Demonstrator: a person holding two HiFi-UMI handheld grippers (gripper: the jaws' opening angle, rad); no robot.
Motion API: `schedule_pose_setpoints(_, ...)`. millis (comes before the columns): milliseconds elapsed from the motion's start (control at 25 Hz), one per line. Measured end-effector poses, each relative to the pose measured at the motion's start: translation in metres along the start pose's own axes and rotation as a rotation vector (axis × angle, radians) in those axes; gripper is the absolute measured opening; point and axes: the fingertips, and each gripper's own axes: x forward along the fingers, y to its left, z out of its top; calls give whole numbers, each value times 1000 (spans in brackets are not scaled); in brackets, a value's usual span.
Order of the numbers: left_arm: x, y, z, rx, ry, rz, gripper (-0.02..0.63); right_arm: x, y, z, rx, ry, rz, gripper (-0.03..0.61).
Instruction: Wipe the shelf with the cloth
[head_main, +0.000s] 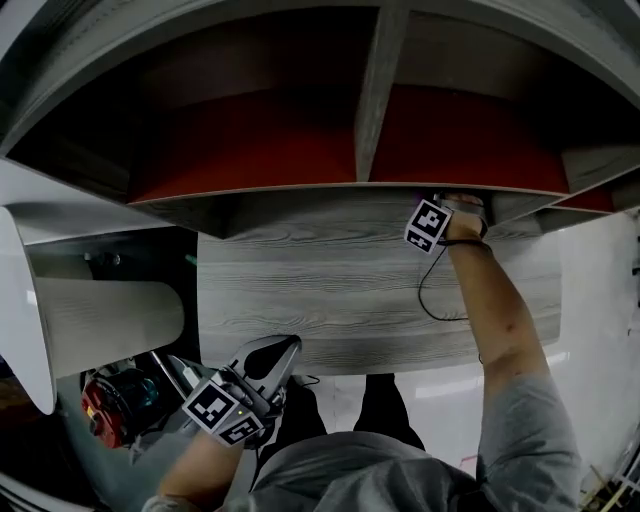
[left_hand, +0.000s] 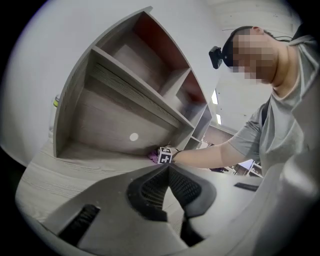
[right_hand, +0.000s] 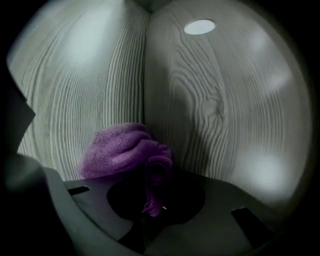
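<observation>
A purple cloth (right_hand: 120, 150) is bunched against the grey wood-grain shelf (right_hand: 220, 100), close to an inner corner. My right gripper (right_hand: 155, 175) is shut on a fold of it. In the head view the right gripper (head_main: 440, 218) reaches under the upper board into the low compartment of the shelf (head_main: 340, 280), and the cloth is hidden there. The left gripper view shows a bit of the cloth (left_hand: 151, 156) beside the right gripper's marker cube (left_hand: 165, 155). My left gripper (head_main: 268, 362) hangs at the front edge of the grey surface, shut and holding nothing, its fingertips (left_hand: 168, 169) meeting.
Above the low compartment are two compartments with red backs (head_main: 250, 140), split by a grey divider (head_main: 375, 90). A white curved panel (head_main: 30, 300) and a red object (head_main: 105, 410) are at the lower left. A white round dot (right_hand: 199, 26) marks the shelf's back wall.
</observation>
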Motion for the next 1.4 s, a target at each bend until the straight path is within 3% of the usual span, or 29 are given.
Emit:
schedule_pose_setpoints(160,-2,-3,6,13,-22,18,11,1,0,-9,-47,39,20,64)
schedule_pose_setpoints(320,-20,2,11,11,-49,42,11,-27,-20,-6,-9,-13,-29,64)
schedule_pose_setpoints(440,-36,10,12,18,-56,39,11,-62,-61,-16,84,-41,-166,64)
schedule_pose_setpoints(600,-64,23,10,21,-34,26,11,-121,-128,-62,290,-17,-452,64)
schedule_pose_setpoints(720,-86,32,12,29,-9,28,11,-161,-154,-87,400,17,-621,64)
schedule_pose_setpoints(960,-108,49,25,56,24,37,12,-196,-179,-92,496,35,-803,64)
schedule_pose_setpoints(1120,-74,59,48,120,21,-17,11,-193,-179,-116,513,104,-832,64)
schedule_pose_setpoints(1400,7,41,59,177,49,-210,12,-180,-188,-131,486,207,-898,65)
